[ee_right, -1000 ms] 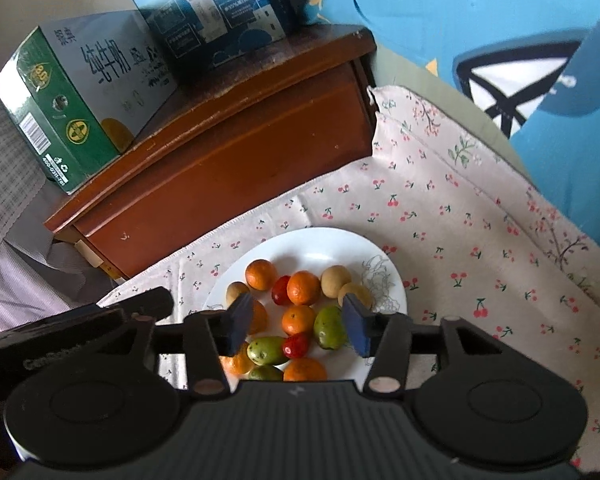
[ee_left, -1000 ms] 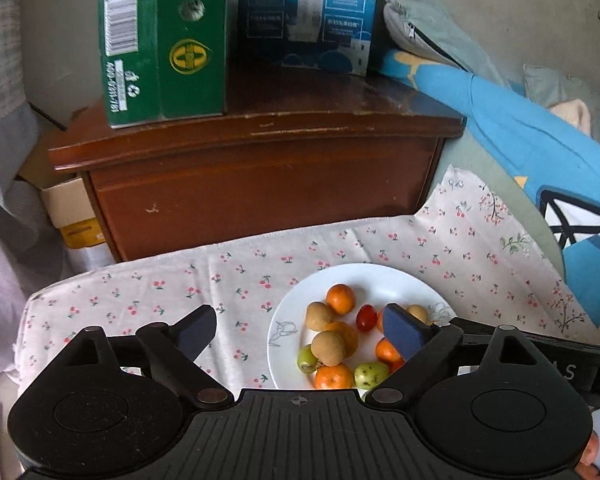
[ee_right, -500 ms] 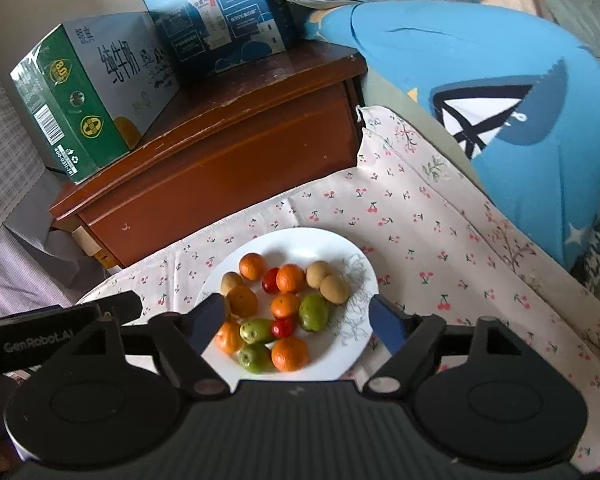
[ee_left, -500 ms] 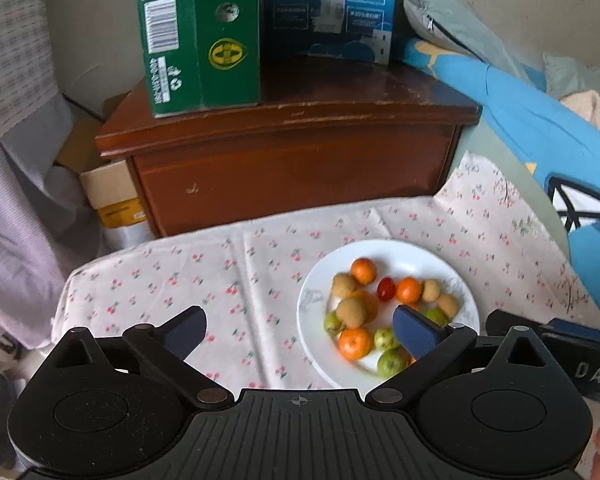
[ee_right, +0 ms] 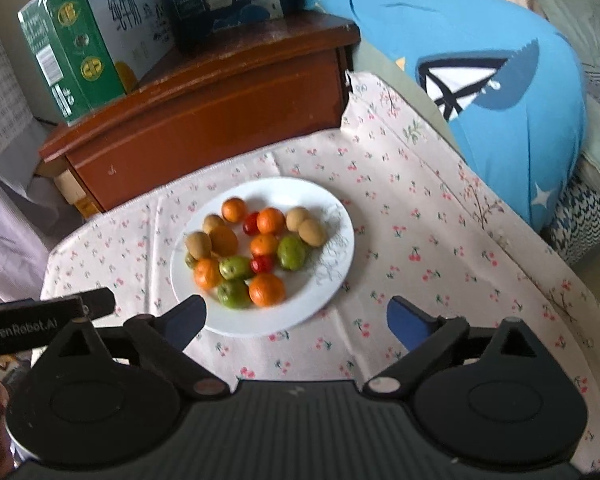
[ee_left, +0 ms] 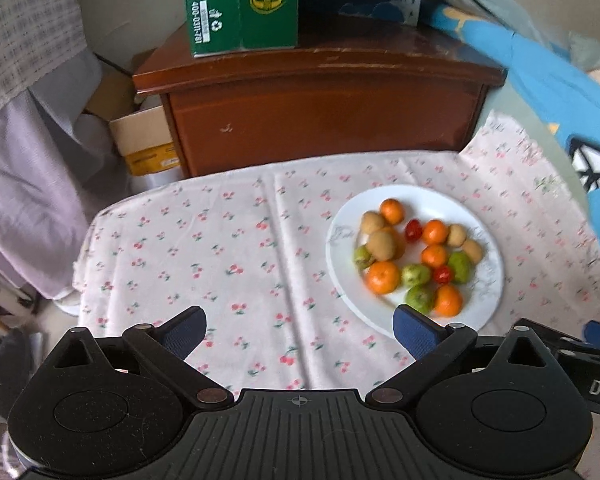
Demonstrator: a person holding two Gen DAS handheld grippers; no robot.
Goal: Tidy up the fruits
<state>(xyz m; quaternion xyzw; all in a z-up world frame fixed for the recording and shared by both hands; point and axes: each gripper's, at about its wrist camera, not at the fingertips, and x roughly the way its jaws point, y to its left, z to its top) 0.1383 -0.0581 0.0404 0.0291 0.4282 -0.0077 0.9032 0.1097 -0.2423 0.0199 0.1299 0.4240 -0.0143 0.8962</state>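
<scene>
Both grippers (ee_left: 299,330) (ee_right: 296,318) are black ribbed plastic — blue-padded jaws, round silver pivot screws.

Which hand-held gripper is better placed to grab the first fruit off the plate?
Right, probably. The right hand-held gripper is open and nearly centred on the plate. The left hand-held gripper, also open, faces bare cloth; the plate sits off to its right.

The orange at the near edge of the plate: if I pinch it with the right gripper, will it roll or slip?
The orange looks round and smooth, so it will probably roll if nudged. It touches a green fruit, which may shift too. The right gripper is open wide enough; a centred pinch should hold.
</scene>
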